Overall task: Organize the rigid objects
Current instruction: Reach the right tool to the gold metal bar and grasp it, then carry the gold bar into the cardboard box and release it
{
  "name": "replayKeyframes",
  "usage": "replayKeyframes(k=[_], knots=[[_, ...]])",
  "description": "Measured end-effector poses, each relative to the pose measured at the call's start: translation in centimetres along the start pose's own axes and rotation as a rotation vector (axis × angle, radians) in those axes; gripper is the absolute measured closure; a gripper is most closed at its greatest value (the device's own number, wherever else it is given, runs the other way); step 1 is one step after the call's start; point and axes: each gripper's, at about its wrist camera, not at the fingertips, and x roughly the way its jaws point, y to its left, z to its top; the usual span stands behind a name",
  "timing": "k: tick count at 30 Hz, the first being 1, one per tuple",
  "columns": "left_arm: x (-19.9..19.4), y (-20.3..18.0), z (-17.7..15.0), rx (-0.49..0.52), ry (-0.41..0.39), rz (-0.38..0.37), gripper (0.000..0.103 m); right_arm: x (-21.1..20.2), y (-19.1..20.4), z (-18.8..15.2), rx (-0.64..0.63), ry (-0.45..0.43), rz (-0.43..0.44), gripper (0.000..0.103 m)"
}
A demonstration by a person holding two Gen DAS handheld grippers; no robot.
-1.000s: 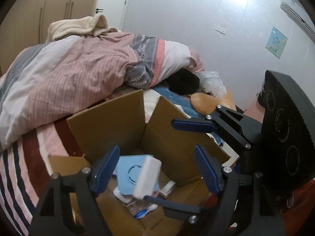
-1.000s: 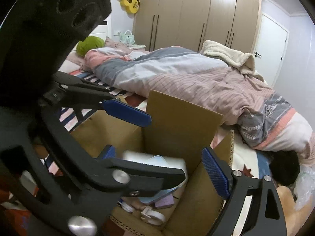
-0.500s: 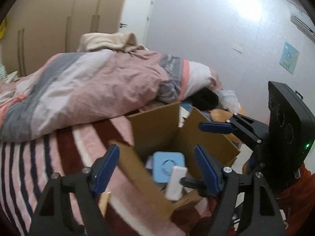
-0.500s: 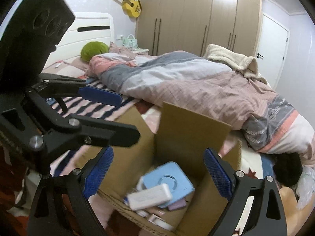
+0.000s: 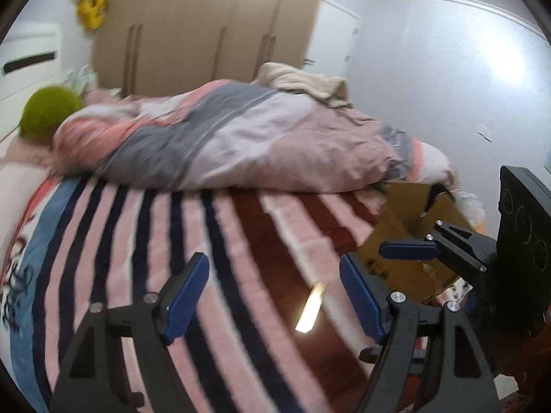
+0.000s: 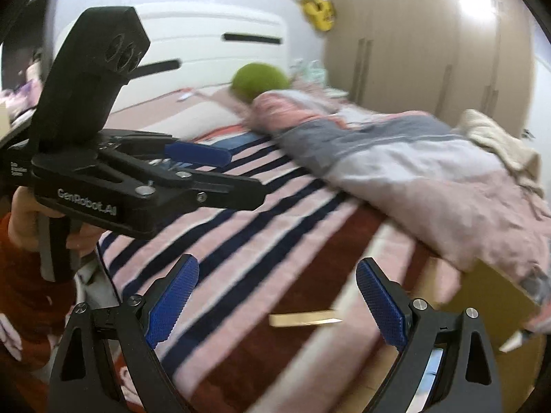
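A thin pale wooden stick lies on the striped blanket; it also shows in the right wrist view. My left gripper is open and empty, hovering just left of the stick. My right gripper is open and empty above the stick. The open cardboard box stands at the right on the bed; its edge shows in the right wrist view. Its contents are hidden. The right gripper shows beside the box, and the left gripper shows at the left of the right wrist view.
A rumpled pink and grey duvet lies across the bed behind the blanket. A green round cushion sits near the white headboard. Wardrobes stand behind. Both views are motion-blurred.
Both grippers have swung left, away from over the box toward the striped blanket. The box has slid to the right edge of view. The wooden stick has come into view.
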Motion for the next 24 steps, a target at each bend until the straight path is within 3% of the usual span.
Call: replayKeyframes(k=[6,8,11,16,24], knots=[[0.3,3.8,-3.2,-0.069,0.032,0.014,0.028,6.1,1.5,-1.9,0.007,0.133,0.043,0.011],[0.5,4.4,-4.1,-0.081,0.039,0.010,0.028,8.0,1.1,-3.1,0.001,0.172,-0.004,0.011],[1.0,5.0,-5.3,-0.104,0.058,0.003,0.028,10.8,-0.4,-5.3,0.000,0.223,-0.152,0.011],[1.4,5.3,-6.1,-0.123,0.076,-0.003,0.028,13.6,-3.6,-7.7,0.051,0.286,-0.263,0.011],[1.8,5.0,-6.0,-0.113,0.089,-0.014,0.028,14.5,-5.8,-8.7,0.148,0.284,-0.193,0.014]])
